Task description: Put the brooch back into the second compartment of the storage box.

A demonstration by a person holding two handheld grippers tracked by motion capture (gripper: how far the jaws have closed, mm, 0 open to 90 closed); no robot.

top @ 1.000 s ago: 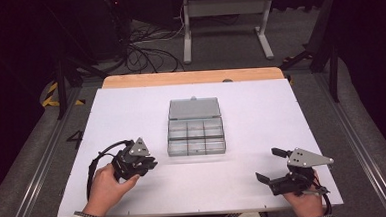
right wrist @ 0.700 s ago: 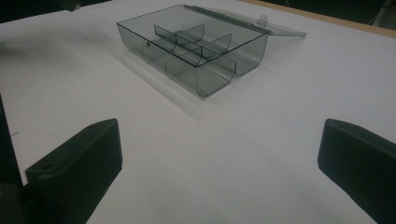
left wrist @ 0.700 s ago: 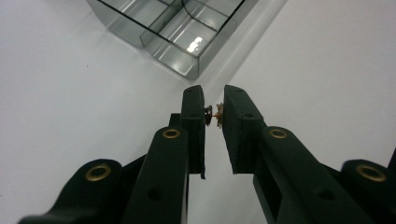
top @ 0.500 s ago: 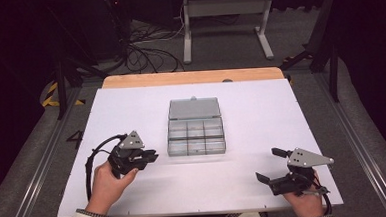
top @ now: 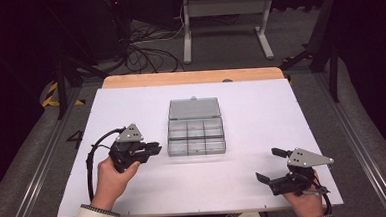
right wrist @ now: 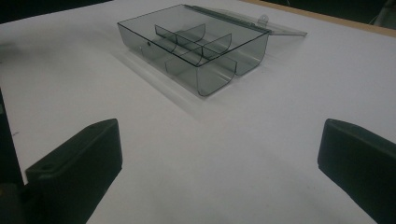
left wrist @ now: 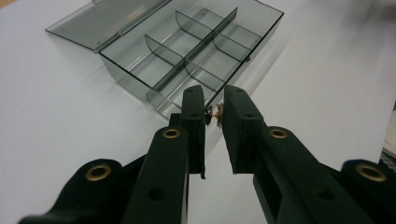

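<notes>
Since a moment ago, the left gripper [top: 155, 149] has slid right toward the clear box [top: 196, 133], pinching a tiny metal part [left wrist: 214, 115]; the right gripper [top: 270, 165] waits near-right, jaws wide apart; bare white table [top: 261, 110] lies around.

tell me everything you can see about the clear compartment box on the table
The compartment box looks like smoky, see-through grey plastic, a shallow rectangular tray split by thin dividers into six cells, three across and two deep. All cells look empty. Its hinged lid lies folded fully open and flat on the white table on the far side, with a small latch tab at its far edge. The box sits flat near the table's middle. Nothing touches it; the left gripper is just left of it.
</notes>
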